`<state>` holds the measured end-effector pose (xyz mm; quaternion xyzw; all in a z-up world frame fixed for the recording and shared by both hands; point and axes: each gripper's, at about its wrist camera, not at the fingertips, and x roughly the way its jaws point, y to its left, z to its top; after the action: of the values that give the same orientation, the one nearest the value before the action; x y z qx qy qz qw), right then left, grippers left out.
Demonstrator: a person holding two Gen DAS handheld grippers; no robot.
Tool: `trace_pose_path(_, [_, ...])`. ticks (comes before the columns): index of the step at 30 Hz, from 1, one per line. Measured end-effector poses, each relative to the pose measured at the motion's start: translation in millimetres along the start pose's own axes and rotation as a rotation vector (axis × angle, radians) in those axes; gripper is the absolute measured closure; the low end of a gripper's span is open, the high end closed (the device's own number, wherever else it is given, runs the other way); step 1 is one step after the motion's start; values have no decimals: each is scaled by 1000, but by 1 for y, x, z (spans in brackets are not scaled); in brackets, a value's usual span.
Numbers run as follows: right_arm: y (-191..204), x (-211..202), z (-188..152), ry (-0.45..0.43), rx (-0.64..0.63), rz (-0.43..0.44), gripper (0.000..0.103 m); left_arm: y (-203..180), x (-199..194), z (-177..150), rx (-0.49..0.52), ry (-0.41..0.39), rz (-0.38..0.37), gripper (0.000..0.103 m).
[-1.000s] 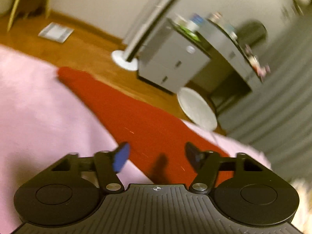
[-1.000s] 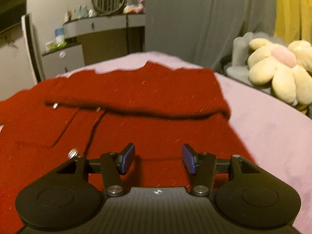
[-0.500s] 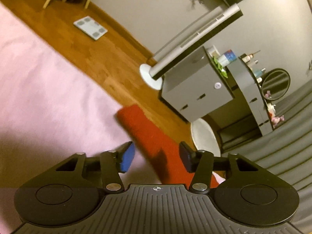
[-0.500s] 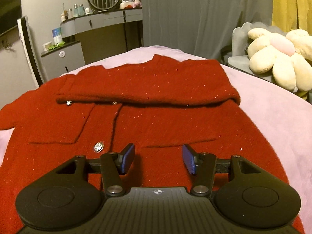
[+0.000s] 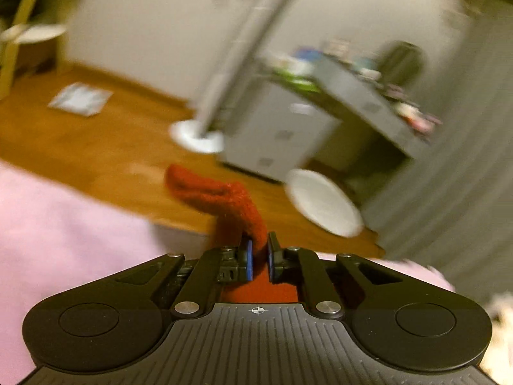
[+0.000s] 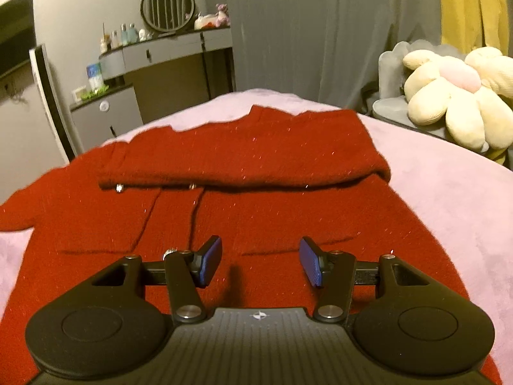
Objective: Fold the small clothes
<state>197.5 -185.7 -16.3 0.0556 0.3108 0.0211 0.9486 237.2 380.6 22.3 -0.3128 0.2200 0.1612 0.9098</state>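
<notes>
Left wrist view, much blurred by motion, taken left to right:
- Pink bedcover (image 5: 64,224): fills the lower left; its near part is hidden behind the gripper body.
- Wooden floor (image 5: 96,147): beyond the bed edge, with a flat pale square thing (image 5: 80,99) lying on it, too smeared to name.
- Left gripper (image 5: 259,258): jaws narrow, pinched on a strip of the red cardigan (image 5: 234,202). The strip rises from between the blue pads and droops over to the left; its lower end is hidden by the gripper body.
- Grey cabinet (image 5: 279,131) and a round white disc (image 5: 323,205) on the floor: outlines only.

Right wrist view, sharp, taken left to right:
- Cardigan: spread flat on the bedcover, covering most of the middle. The left sleeve end is cut off at the frame edge. The far part is folded over toward the camera, partly hiding the metal buttons (image 6: 119,188) beneath its edge. The near hem is hidden under the gripper.
- Right gripper (image 6: 261,264): jaws wide apart, holding nothing, above the lower front of the cardigan; whether it touches the cloth cannot be told.
- Round mirror (image 6: 167,6) on a grey dressing table (image 6: 179,51).
- Cream flower-shaped cushion (image 6: 455,96) at far right, partly cut off.
</notes>
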Motion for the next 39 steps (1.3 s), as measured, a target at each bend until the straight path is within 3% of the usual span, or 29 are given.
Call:
trace_pose_path(4, [-8, -3, 2, -19, 33, 7, 50, -111, -6, -38, 177, 36, -228, 93])
trace_pose_path(7, [-16, -7, 4, -29, 65, 12, 50, -200, -9, -92, 316, 94, -381, 92])
trace_pose_path(9, [-23, -10, 6, -45, 78, 12, 50, -243, -9, -133, 387, 138, -433, 91])
trace_pose_path(10, [-27, -12, 8, -53, 88, 11, 50, -263, -7, -155, 429, 157, -435, 86])
trace_pose_path(12, [-37, -14, 10, -64, 113, 7, 50, -287, -5, -189, 490, 207, -435, 62])
trace_pose_path(13, [-42, -14, 11, -66, 127, 3, 50, -289, -6, -202, 476, 233, -418, 46])
trace_pose_path(17, [-59, -9, 13, -44, 179, 20, 50, -245, -24, -220, 269, 297, -333, 32])
trace_pose_path(19, [-62, 0, 13, -20, 207, 60, 50, -209, -34, -215, 187, 283, -242, 31])
trace_pose_path(23, [-47, 24, 20, 26, 247, 198, 49, -170, -38, -204, 191, 278, -68, 31])
trace_pose_path(28, [-10, 60, 47, 60, 226, 335, 39, -151, -24, -185, 221, 193, -3, 25])
trace_pose_path(33, [14, 110, 69, 152, 298, 437, 39, -131, -3, -181, 109, 179, -6, 24])
trace_pose_path(36, [30, 133, 71, 192, 287, 429, 49, -131, -2, -181, 117, 159, -10, 23])
trace_pose_path(39, [44, 145, 70, 216, 267, 442, 79, -132, -1, -182, 137, 146, -7, 23])
